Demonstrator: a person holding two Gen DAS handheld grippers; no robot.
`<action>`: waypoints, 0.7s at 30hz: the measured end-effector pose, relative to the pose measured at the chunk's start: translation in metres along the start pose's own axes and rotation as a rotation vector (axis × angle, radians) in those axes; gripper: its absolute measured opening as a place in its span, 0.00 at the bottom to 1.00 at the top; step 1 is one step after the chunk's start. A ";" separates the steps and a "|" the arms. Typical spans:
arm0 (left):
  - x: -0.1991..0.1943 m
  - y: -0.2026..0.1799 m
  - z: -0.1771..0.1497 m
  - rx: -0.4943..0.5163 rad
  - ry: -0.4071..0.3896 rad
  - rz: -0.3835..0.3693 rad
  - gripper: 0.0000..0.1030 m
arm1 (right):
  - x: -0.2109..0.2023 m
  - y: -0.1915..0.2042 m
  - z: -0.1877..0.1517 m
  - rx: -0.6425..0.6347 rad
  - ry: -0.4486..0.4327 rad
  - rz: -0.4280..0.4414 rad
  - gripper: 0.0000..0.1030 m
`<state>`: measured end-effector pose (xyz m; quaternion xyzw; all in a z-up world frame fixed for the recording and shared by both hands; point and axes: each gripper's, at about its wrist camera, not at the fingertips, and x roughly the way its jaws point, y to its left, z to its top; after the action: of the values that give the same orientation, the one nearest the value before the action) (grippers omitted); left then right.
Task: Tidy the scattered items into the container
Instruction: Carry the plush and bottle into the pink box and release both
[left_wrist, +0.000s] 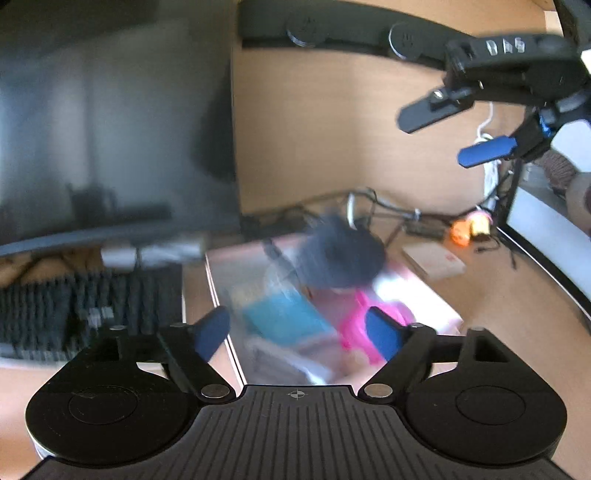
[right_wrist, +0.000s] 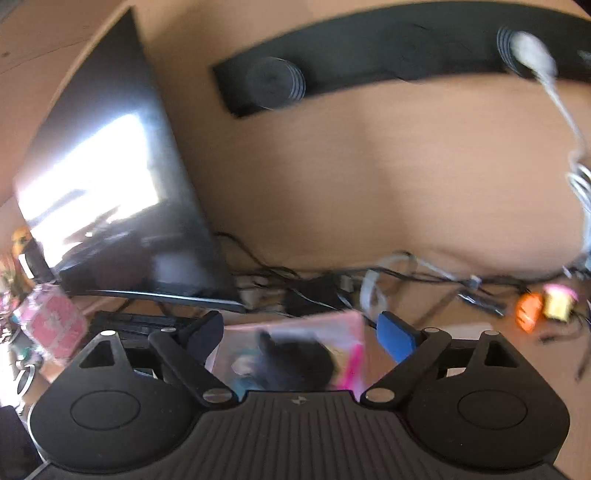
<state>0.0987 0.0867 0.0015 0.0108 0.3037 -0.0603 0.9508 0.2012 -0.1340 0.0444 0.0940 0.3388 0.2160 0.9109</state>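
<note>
A clear plastic container (left_wrist: 225, 291) stands on the wooden desk, blurred by motion. Inside it lie a black fuzzy item (left_wrist: 340, 258), a teal item (left_wrist: 284, 317) and a bright pink item (left_wrist: 354, 325). My left gripper (left_wrist: 299, 334) hovers open just above the container, nothing between its blue pads. My right gripper (left_wrist: 461, 133) hangs open in the air at the upper right of the left wrist view. In its own view the right gripper (right_wrist: 301, 338) is open and empty over the container (right_wrist: 240, 336), where the black item (right_wrist: 295, 365) shows below it.
A dark monitor (right_wrist: 122, 192) and a black keyboard (left_wrist: 85, 306) sit to the left. A black socket strip (right_wrist: 369, 48) runs along the wooden back wall. Tangled cables (right_wrist: 406, 280), an orange toy (right_wrist: 528, 312), a yellow toy (right_wrist: 559, 301) and a small cardboard box (left_wrist: 434, 260) lie to the right.
</note>
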 end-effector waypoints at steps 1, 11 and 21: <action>-0.002 -0.002 -0.006 -0.012 0.013 -0.010 0.89 | -0.002 -0.007 -0.006 0.009 0.007 -0.018 0.88; -0.004 -0.044 -0.036 -0.073 0.106 -0.056 0.95 | -0.007 -0.068 -0.072 -0.007 0.133 -0.165 0.88; -0.006 -0.067 -0.035 -0.194 0.186 0.009 0.99 | 0.032 -0.127 -0.062 -0.167 -0.068 -0.461 0.55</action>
<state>0.0658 0.0224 -0.0228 -0.0741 0.3947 -0.0252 0.9155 0.2245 -0.2306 -0.0610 -0.0543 0.3014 0.0264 0.9516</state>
